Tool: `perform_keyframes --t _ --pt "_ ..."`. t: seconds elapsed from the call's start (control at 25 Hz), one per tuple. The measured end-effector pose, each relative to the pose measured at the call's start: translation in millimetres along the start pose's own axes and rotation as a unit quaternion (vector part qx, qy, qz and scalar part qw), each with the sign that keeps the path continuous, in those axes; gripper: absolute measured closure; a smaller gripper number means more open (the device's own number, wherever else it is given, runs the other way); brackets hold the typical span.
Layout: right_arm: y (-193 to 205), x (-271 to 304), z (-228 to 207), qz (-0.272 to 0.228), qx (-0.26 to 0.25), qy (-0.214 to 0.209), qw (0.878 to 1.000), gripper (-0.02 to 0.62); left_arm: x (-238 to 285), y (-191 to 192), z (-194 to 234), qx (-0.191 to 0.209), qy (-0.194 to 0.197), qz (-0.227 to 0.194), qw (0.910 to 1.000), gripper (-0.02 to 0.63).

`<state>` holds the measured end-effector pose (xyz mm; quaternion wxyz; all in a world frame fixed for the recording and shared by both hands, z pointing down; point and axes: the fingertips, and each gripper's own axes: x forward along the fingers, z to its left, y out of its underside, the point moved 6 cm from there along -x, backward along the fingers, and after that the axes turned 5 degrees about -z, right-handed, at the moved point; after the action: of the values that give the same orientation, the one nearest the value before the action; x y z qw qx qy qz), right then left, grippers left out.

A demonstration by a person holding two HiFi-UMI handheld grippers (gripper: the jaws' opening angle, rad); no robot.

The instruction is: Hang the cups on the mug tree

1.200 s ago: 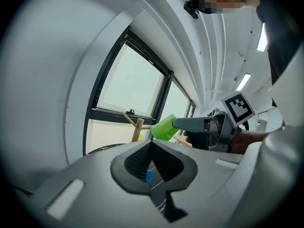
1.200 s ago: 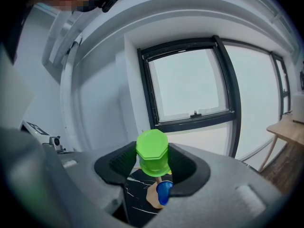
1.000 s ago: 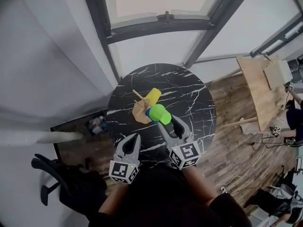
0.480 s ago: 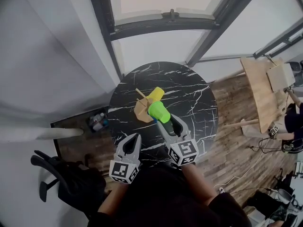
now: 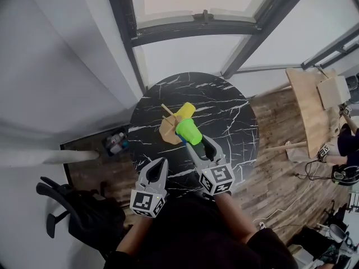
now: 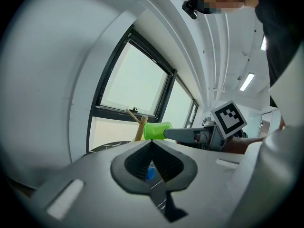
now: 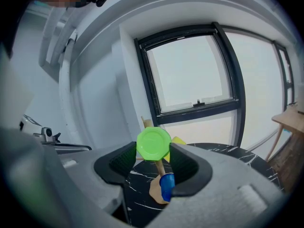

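Right gripper (image 5: 200,144) has sunk a little over the last second. The lime-green plastic cup (image 5: 188,132) it's clamped on came down with it, so the cup now sits tight against the 3 o'clock side of the pale wooden mug tree (image 5: 167,131). Both pads are pressed on the cup's sides, same width as before, so no letting go yet. The left gripper (image 5: 157,164) hasn't budged, its jaws are pinched together on nothing, and it's parked near the 7 o'clock edge of the round black marble table (image 5: 224,108).

My read is that this is the last bit of lowering the green one onto a peg. The yellow plastic cup (image 5: 184,112) already looks hung, up at the tree's 1 o'clock.

Stuff I can't make out:
- The green cup's handle doesn't show in any view, so there's no telling if it's over a peg or just next to one
- In the right gripper view the cup's flat bottom faces the camera and covers most of the tree, with only a corner of yellow peeking out at its 3 o'clock
- The small blue cup (image 7: 166,186) is half tucked behind the right jaw, and I can't tell if it's hanging low or standing on the table
- The left gripper view is mostly its own body
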<state>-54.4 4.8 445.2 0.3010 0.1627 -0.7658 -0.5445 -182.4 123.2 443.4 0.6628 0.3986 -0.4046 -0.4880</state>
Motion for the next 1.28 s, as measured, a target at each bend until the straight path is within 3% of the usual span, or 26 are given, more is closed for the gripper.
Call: perform_keyframes --t 0.16,1.08,1.28 --pt "3 0 2 0.003 0.0 -0.004 1.0 0.36 -2 1 1 0.0 -0.001 0.001 1.0 0.604" --pt "20 -40 -14 0.015 0.019 0.029 0.999 0.36 1 3 -19 0.007 0.012 -0.003 0.9999 0.604" --pt "21 -59 -18 0.018 0.015 0.042 0.999 0.452 2 3 -34 0.014 0.02 -0.004 0.9997 0.604"
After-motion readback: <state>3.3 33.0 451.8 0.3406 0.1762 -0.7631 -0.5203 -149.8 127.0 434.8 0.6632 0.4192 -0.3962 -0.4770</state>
